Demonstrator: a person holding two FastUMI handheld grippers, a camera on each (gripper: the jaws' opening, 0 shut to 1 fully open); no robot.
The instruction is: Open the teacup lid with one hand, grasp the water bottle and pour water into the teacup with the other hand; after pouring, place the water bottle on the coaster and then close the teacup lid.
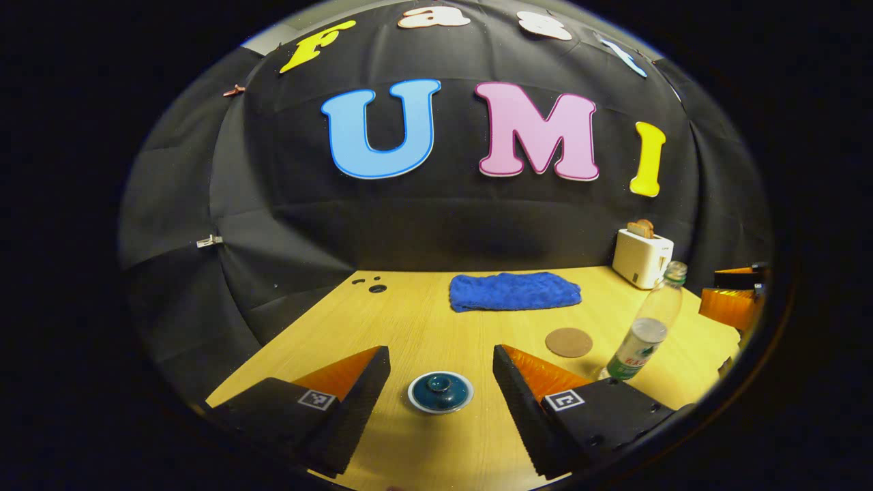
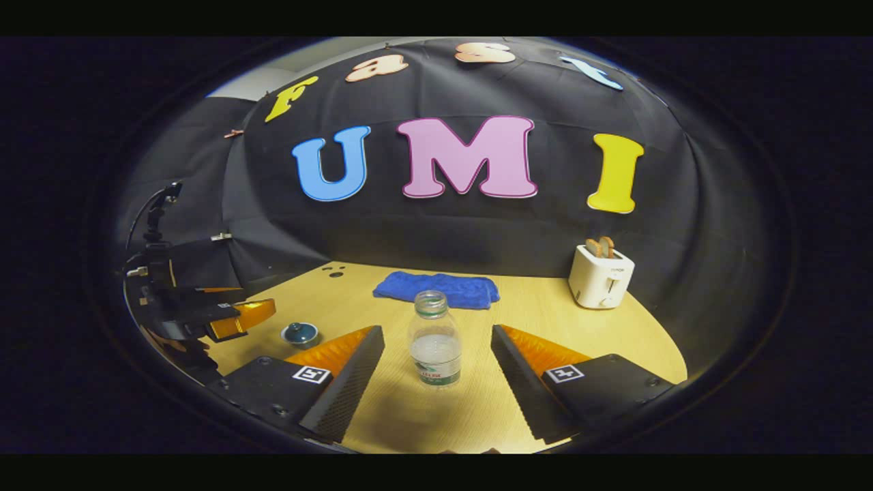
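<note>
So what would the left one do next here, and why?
Probably ease the left gripper forward and down until its open fingers flank the knob of the teacup lid. The lid is on the cup, lined up in the gap between the fingers, and the water bottle stands untouched, so no pouring can start.
</note>
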